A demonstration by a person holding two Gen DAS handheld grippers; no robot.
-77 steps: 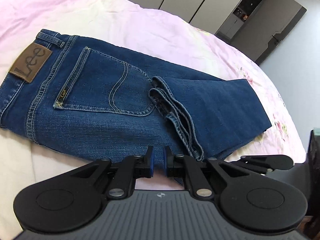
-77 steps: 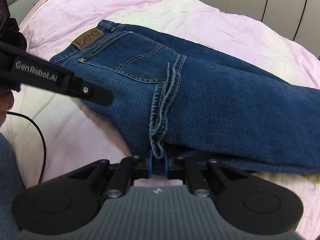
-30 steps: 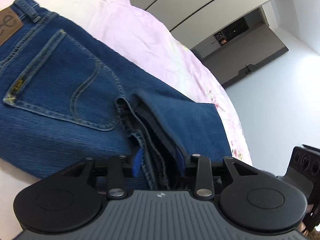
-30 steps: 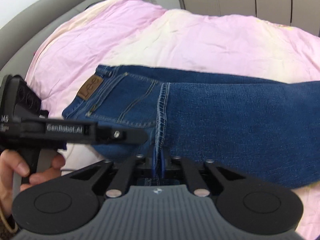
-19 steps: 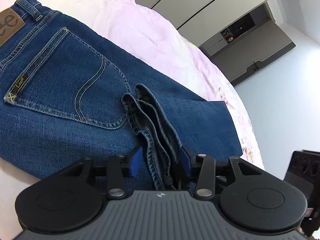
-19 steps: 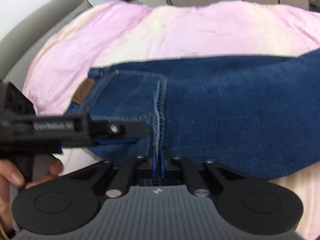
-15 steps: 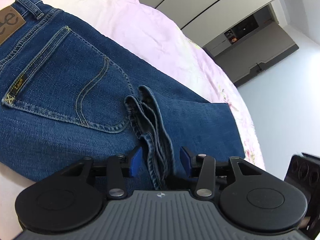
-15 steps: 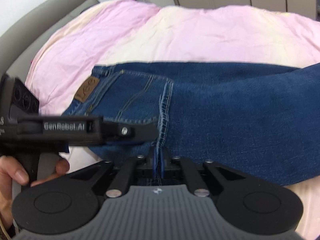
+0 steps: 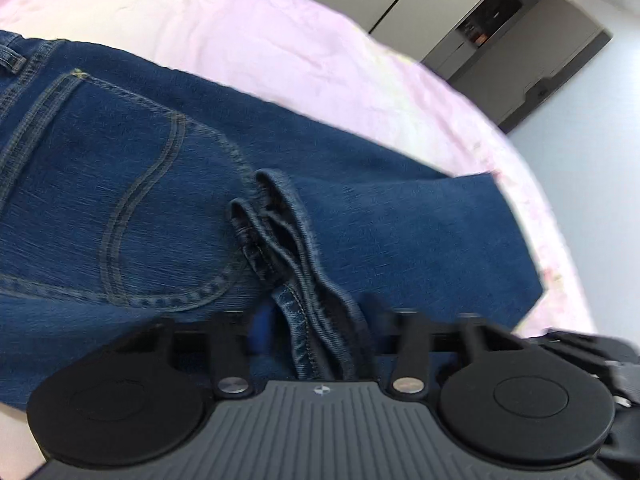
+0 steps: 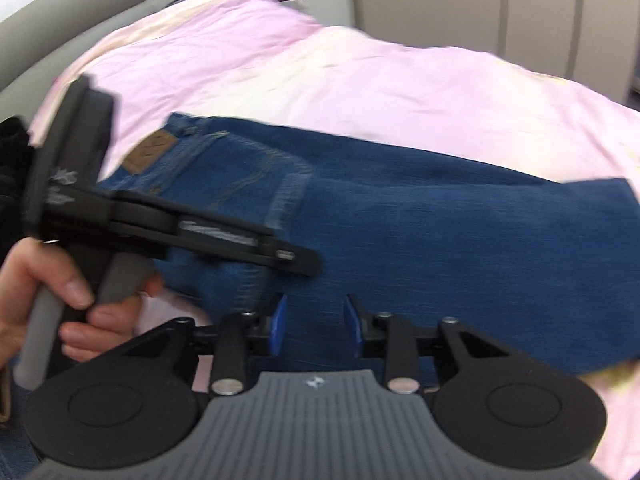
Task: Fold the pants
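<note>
My right gripper has just let go. A second ago its jaws were pinched tight on the leg hems; now they are opening, the blue pads stand apart, and only flat denim lies beneath the gap, nothing pressed between them. So the hems it carried across are set down on the seat of the jeans.

My left gripper goes the other way. It was spread wider half a second ago and its jaws are now closing around the bunched hems, which rise between them and run up toward the back pocket. That view is blurred, and I cannot tell whether the pads already press on the cloth or only flank it. From the right wrist view I see the hand squeezing the left gripper's handle, which fits a closing stroke.

The jeans lie on the pink bed cover, legs folded back over the seat, hems just beside the pocket, the leather patch at the waistband still uncovered. I judge this fold is laid, but the hem stack is untidy; the left gripper seems set to tug it straight, or to take it for one more fold.
</note>
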